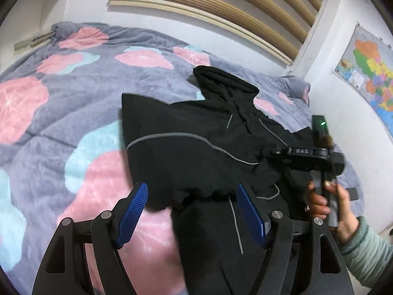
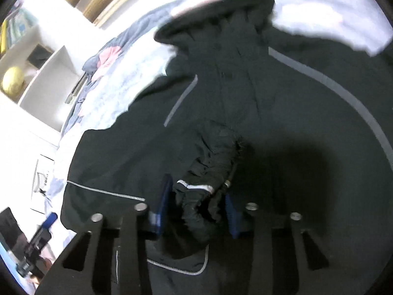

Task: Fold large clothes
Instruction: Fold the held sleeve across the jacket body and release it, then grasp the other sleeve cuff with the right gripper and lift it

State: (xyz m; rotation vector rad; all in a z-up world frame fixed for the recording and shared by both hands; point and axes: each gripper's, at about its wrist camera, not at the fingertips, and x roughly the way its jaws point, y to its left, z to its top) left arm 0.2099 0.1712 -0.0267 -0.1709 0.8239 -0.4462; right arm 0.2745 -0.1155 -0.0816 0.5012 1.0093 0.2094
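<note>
A black hooded jacket [image 1: 186, 152] with thin grey piping lies on the bed, hood toward the far wall. My left gripper [image 1: 194, 211] is open, its blue pads [image 1: 132, 216] just above the jacket's near hem, holding nothing. My right gripper [image 2: 196, 209] is shut on a bunched fold of the jacket [image 2: 208, 172], a sleeve end with a reflective strip, held over the jacket body [image 2: 294, 123]. The right gripper also shows in the left wrist view [image 1: 272, 152], at the jacket's right side, held by a hand [image 1: 326, 204].
The bed carries a grey fleece blanket [image 1: 73, 98] with pink and teal blotches. A slatted wooden panel [image 1: 221, 5] and a wall map [image 1: 368, 68] are behind. White shelves [image 2: 44, 78] stand beyond the bed in the right wrist view.
</note>
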